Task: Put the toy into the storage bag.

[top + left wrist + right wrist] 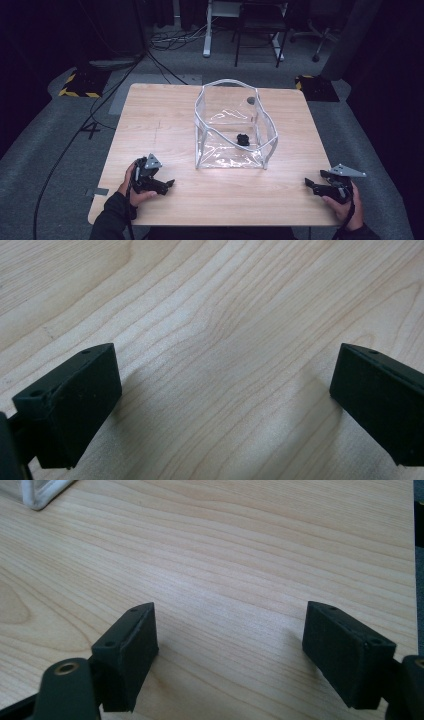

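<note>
Dim room, grey carpet floor (45,130); light wooden table (165,107); chair legs (257,50), cables (175,37) behind.

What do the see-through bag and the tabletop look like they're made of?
The bag looks like clear, glossy soft plastic: you see through its walls, and they buckle and glint. Its pale edging may be fabric or vinyl. The table shows light wood grain with a matte finish, possibly laminate.

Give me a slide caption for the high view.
Both open tools, left tool and right tool, rest on the table flanking a clear bag.
</note>
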Tool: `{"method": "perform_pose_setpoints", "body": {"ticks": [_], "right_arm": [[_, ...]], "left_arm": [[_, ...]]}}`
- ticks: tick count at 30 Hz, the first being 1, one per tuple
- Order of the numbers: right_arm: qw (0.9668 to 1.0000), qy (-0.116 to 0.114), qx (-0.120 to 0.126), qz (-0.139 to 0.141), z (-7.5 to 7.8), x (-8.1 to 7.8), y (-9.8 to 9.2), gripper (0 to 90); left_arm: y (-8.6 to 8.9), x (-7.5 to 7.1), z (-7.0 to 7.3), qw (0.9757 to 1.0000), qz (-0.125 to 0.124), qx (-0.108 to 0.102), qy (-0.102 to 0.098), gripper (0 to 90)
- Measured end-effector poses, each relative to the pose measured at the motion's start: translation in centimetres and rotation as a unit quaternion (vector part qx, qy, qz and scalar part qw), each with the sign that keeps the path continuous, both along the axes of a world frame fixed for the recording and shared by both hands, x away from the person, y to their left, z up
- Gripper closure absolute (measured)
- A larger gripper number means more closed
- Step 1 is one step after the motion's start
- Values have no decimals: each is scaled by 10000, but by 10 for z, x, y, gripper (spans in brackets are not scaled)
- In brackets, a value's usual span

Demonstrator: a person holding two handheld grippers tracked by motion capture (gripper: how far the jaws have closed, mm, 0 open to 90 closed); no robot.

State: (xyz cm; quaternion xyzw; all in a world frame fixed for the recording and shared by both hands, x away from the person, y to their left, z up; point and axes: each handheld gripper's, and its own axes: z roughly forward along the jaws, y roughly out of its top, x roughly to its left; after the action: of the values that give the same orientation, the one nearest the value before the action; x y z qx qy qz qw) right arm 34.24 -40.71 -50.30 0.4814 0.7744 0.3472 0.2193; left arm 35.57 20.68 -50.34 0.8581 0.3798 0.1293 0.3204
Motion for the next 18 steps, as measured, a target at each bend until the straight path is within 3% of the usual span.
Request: {"method": "perform_pose_setpoints", "body": {"ticks": [18], "right_arm": [[10000, 3, 0, 12, 0, 0, 0, 221]], "left_arm": [[-1, 2, 0, 10000, 11, -21, -2, 2]]}}
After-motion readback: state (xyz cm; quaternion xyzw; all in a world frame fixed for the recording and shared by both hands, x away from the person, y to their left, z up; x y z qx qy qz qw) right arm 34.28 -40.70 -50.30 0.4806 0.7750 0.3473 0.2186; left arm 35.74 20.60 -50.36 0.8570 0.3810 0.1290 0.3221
